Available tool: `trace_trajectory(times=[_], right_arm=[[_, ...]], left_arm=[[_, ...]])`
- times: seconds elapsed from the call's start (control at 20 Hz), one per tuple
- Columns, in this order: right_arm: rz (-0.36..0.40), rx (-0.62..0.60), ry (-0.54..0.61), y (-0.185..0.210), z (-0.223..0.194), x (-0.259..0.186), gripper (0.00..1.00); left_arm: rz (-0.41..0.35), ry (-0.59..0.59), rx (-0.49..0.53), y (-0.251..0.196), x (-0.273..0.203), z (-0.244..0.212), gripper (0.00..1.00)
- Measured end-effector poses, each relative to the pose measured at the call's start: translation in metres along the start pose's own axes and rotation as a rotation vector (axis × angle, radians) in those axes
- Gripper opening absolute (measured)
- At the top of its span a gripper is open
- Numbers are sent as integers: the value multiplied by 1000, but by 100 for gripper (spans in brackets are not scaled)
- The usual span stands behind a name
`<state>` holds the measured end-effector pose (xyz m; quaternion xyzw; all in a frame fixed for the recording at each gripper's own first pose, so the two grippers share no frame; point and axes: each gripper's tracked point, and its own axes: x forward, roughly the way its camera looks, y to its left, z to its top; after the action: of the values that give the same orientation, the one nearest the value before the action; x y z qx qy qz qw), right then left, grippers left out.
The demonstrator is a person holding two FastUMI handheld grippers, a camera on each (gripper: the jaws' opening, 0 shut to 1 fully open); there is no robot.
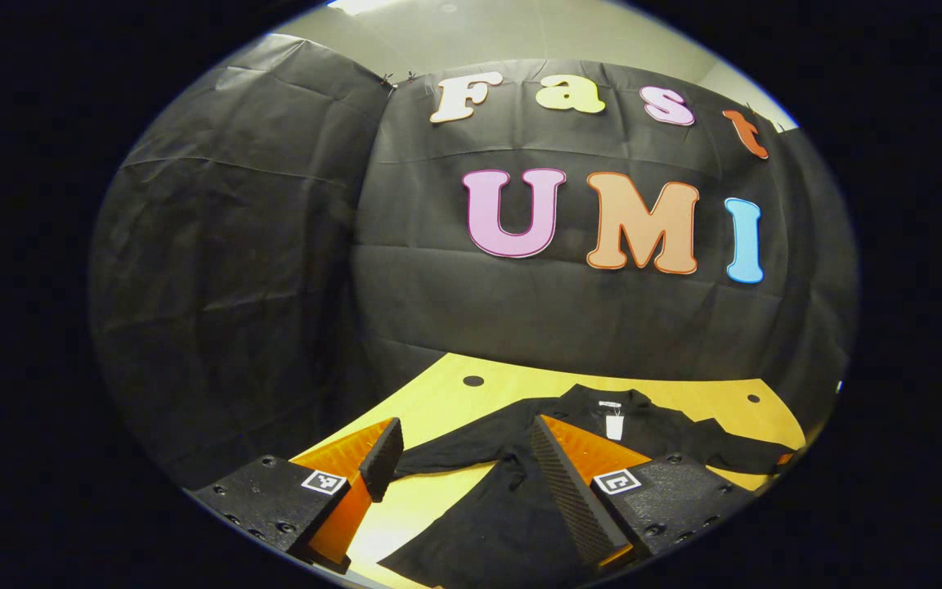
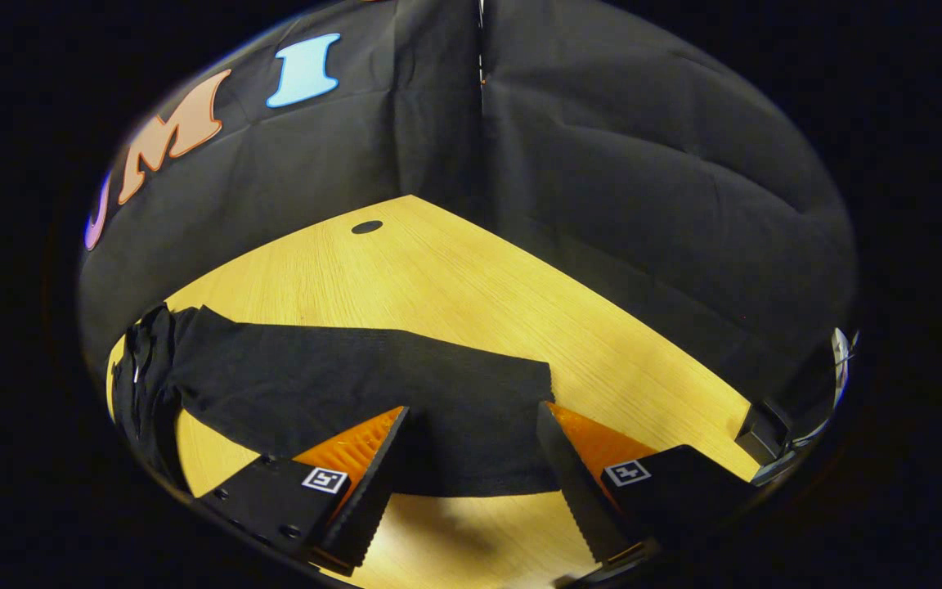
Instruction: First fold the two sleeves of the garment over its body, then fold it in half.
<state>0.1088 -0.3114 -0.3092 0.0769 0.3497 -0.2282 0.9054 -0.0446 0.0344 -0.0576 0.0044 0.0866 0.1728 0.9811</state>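
Labels: a white neck label (image 1: 609,404) and a white hang tag (image 1: 615,427) sit at the collar of the black garment (image 1: 512,491); their writing is too small to read. Each gripper carries small square black-and-white markers.

Left gripper (image 1: 463,466): fingers spread wide, holding nothing, poised above the garment's left sleeve (image 1: 455,448) and body.

Right gripper (image 2: 471,474): fingers spread wide, holding nothing, set over the cuff end of the right sleeve (image 2: 356,384), which lies flat and stretched out; whether they touch it I cannot tell.

The garment lies spread on the wooden bench (image 2: 471,278), collar at the far side. Round holes (image 2: 366,227) mark the bench surface. Black cloth walls enclose the booth.
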Motion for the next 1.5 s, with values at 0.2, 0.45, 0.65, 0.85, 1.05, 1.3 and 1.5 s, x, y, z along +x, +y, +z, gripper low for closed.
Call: trace_trajectory(times=[0.2,0.45,0.65,0.85,1.05,1.3,1.5], right_arm=[[-1,5,-28,2,2,1,94],[37,-40,-19,10,1,3,87],[48,-52,2,17,1,1,55],[107,-83,10,30,-1,1,27],[137,-120,56,31,-4,-3,4],[124,-169,162,28,-3,-10,7],[105,-184,180,33,1,-12,7]], left_arm=[[-7,7,4,0,1,-3,94],[-23,-18,3,-1,3,5,93],[-31,-22,10,1,5,5,93],[-43,-9,-3,2,1,1,93],[-59,-10,-9,5,0,2,93],[-117,-5,-18,8,-2,2,93],[-142,12,18,25,1,-3,93]])
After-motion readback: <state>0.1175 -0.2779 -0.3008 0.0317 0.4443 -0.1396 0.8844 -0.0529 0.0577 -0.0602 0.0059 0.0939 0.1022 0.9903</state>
